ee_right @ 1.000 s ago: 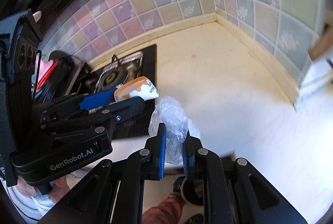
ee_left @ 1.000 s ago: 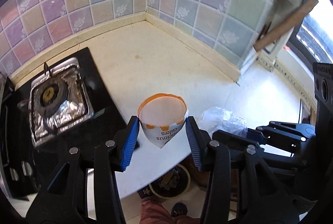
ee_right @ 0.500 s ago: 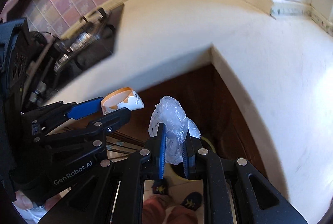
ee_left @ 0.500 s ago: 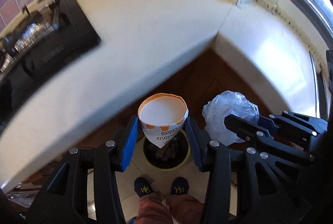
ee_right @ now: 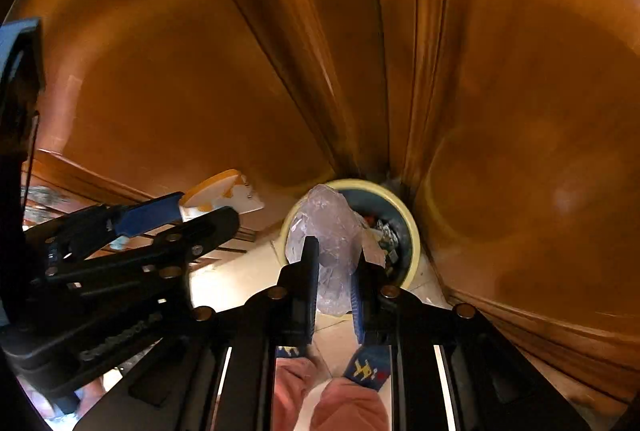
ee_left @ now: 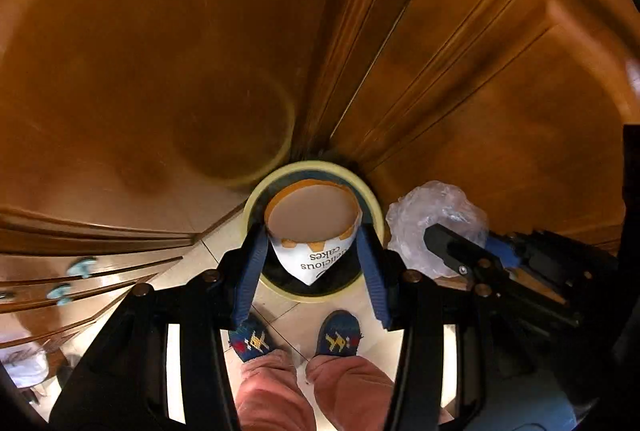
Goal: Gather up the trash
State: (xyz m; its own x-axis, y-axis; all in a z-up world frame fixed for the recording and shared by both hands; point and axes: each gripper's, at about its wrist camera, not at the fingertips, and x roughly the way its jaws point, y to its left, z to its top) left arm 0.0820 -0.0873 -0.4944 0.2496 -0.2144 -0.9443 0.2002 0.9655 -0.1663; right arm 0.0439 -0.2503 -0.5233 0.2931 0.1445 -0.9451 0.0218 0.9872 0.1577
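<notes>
My left gripper (ee_left: 312, 231) is shut on a white and orange paper cake cup (ee_left: 313, 227) and holds it directly above a round trash bin with a pale yellow rim (ee_left: 252, 207) on the floor. My right gripper (ee_right: 335, 251) is shut on a crumpled clear plastic bag (ee_right: 332, 227) and holds it over the same bin (ee_right: 412, 231), which has trash inside. The bag also shows in the left wrist view (ee_left: 424, 215), and the cup in the right wrist view (ee_right: 220, 195).
Brown wooden cabinet doors (ee_left: 460, 71) stand close behind the bin in a corner. Drawers with pale handles (ee_left: 80, 267) are at the left. The person's feet in blue slippers (ee_left: 340, 335) stand on the tiled floor just before the bin.
Both grippers have dropped from counter height down to the floor, carrying the cup and the bag. The counter and stove have left view; the bin is now right under both.
</notes>
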